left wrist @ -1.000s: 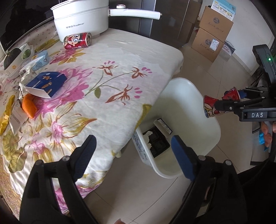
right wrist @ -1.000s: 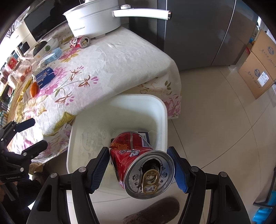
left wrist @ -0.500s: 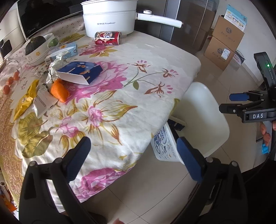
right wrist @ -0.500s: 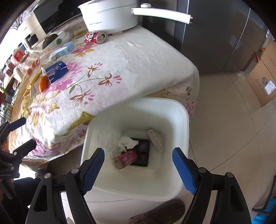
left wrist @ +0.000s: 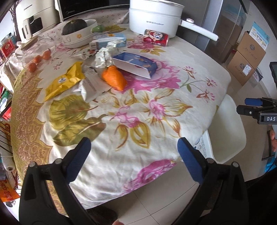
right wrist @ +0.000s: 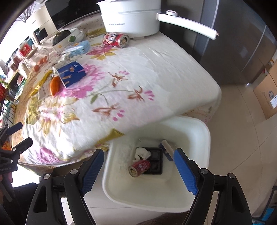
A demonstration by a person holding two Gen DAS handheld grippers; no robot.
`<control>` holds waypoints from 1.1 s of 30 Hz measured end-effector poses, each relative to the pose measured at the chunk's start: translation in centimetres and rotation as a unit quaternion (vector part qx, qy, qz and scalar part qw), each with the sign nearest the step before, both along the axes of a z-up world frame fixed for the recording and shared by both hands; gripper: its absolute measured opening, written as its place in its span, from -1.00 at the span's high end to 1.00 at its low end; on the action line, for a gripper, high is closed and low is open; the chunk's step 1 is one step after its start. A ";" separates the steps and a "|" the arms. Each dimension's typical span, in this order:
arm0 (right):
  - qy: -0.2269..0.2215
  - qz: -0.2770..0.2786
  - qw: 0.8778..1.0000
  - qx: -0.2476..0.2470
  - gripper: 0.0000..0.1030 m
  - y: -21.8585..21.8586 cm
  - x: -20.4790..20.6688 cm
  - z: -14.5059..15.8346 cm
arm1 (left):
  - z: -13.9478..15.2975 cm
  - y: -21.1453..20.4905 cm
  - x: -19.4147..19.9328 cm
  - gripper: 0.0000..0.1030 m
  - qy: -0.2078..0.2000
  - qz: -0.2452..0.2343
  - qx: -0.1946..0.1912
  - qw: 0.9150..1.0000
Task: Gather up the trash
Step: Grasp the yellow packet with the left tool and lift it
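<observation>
Your left gripper (left wrist: 131, 155) spread, empty, nearer bench (left wrist: 155, 121) litter: orange wrapper (left wrist: 114, 78) ahead, slightly left, long axis diagonal. Right gripper (right wrist: 138, 166), jaws just opened, nothing between, over white bin (right wrist: 206, 138); red can (right wrist: 140, 167) inside.

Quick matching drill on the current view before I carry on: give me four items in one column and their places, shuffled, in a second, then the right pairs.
Things
1. red can with the cartoon face
2. red can with its open end toward the camera
3. orange pouch
4. dark green squash

Places
A. in the white bowl at the table's far side
B. lying in the white bin on the floor
C. on its side by the white electric pot
D. on the floral cloth, next to the blue box

Pairs: 1-C, 2-B, 3-D, 4-A
</observation>
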State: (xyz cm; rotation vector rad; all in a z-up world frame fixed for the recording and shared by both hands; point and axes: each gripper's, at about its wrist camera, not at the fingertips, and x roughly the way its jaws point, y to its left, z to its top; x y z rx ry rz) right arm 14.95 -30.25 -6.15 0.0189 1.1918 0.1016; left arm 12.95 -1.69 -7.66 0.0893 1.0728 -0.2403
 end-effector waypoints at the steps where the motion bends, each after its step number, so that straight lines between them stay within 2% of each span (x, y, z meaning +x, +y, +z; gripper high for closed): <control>1: 0.000 0.003 1.000 0.001 -0.64 0.6 0.3 0.0 | 0.0 0.9 0.5 -0.93 0.001 0.011 0.003 1.000; 8: 0.000 0.012 1.000 0.016 -0.65 4.5 3.2 0.1 | -0.5 5.5 5.1 -0.93 0.010 0.053 0.010 0.998; 10: 0.001 0.012 1.000 0.019 -0.65 5.3 4.1 -0.1 | -0.8 6.5 6.9 -0.93 0.005 0.052 0.036 0.998; 13: 0.003 0.010 1.000 0.019 -0.65 6.0 4.7 -0.4 | -1.2 7.8 9.1 -0.93 -0.014 0.031 0.085 0.996; 15: 0.006 0.012 1.000 0.021 -0.65 6.2 5.0 -0.6 | -1.5 8.9 10.4 -0.93 -0.026 0.003 0.082 0.996; 16: 0.009 0.012 1.000 0.024 -0.65 6.1 5.1 -0.8 | -1.9 9.3 11.0 -0.93 -0.026 -0.011 0.086 0.996; 18: 0.019 0.007 0.999 0.029 -0.65 5.9 5.5 -1.4 | -3.2 9.7 12.4 -0.89 -0.021 -0.043 0.121 0.991; 20: 0.025 0.001 0.999 0.029 -0.65 5.6 5.6 -1.7 | -4.2 9.9 13.4 -0.85 -0.015 -0.060 0.133 0.989; 26: 0.034 -0.002 0.999 0.025 -0.65 5.3 5.9 -2.5 | -5.2 9.5 15.4 -0.85 -0.017 -0.087 0.109 0.990; 29: 0.039 0.003 0.999 0.030 -0.65 5.6 5.8 -2.6 | -5.4 9.3 16.3 -0.85 -0.017 -0.083 0.083 0.993; 30: 0.039 0.005 0.999 0.031 -0.65 5.8 5.8 -2.5 | -5.4 9.4 16.5 -0.76 -0.013 -0.077 0.071 0.994; 32: 0.037 0.009 0.999 0.031 -0.65 5.9 5.8 -2.4 | -5.3 9.7 16.7 -0.43 -0.008 -0.065 0.044 0.997; 33: 0.035 0.010 0.999 0.031 -0.65 5.9 5.7 -2.3 | -5.2 9.9 16.6 -0.18 -0.005 -0.056 0.029 0.998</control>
